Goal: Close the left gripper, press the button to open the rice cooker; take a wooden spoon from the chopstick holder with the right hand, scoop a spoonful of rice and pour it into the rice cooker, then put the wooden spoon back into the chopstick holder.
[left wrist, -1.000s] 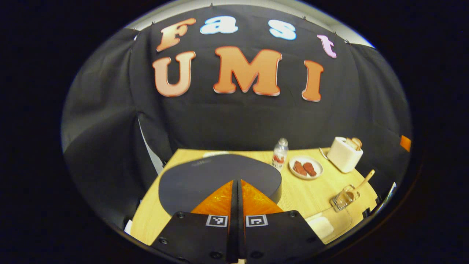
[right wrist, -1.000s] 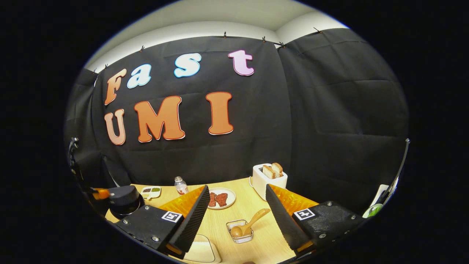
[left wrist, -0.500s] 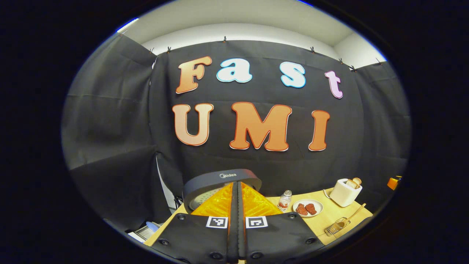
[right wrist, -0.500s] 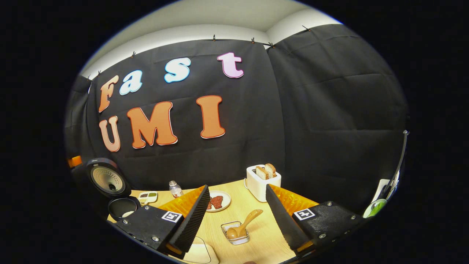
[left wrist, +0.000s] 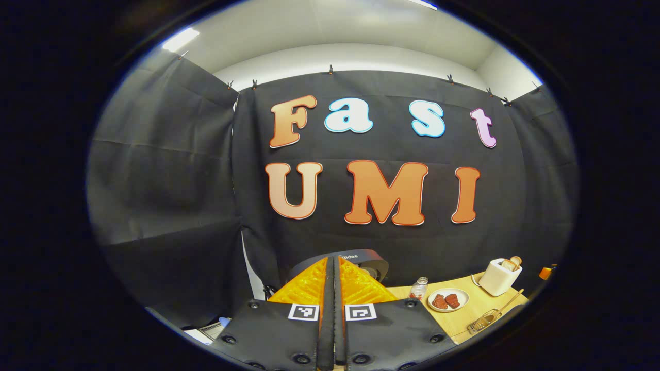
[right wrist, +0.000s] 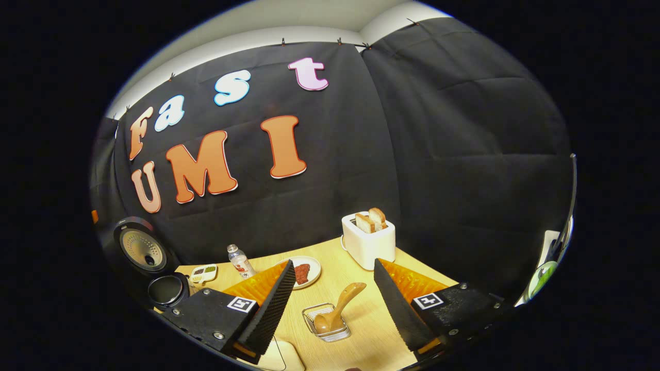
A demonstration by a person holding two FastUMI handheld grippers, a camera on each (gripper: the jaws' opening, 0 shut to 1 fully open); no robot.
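In the right gripper view the dark rice cooker (right wrist: pixel 166 289) stands at the table's far left with its lid (right wrist: pixel 139 248) raised upright and the pot open. My right gripper (right wrist: pixel 333 263) is open above the table, with the wooden spoon (right wrist: pixel 346 301) just beyond and below its fingertips. The spoon leans in a clear holder (right wrist: pixel 340 334), bowl down and handle up to the right. My left gripper (left wrist: pixel 333 260) is shut with nothing between its fingers, held up high. The raised cooker lid (left wrist: pixel 368 257) peeks out behind its tips, and the spoon holder (left wrist: pixel 482 323) sits far right.
A white toaster (right wrist: pixel 368 241) with bread slices stands at the back right. A plate of meat (right wrist: pixel 305 270), a small bottle (right wrist: pixel 238 260) and a divided dish (right wrist: pixel 203 273) line the back of the wooden table (right wrist: pixel 371 330). A pale container (right wrist: pixel 281 359) sits at the near edge.
The rice cooker's lid has swung from shut to upright. My left gripper has lifted away from it and tilted up. The right gripper has drifted slightly toward the spoon.
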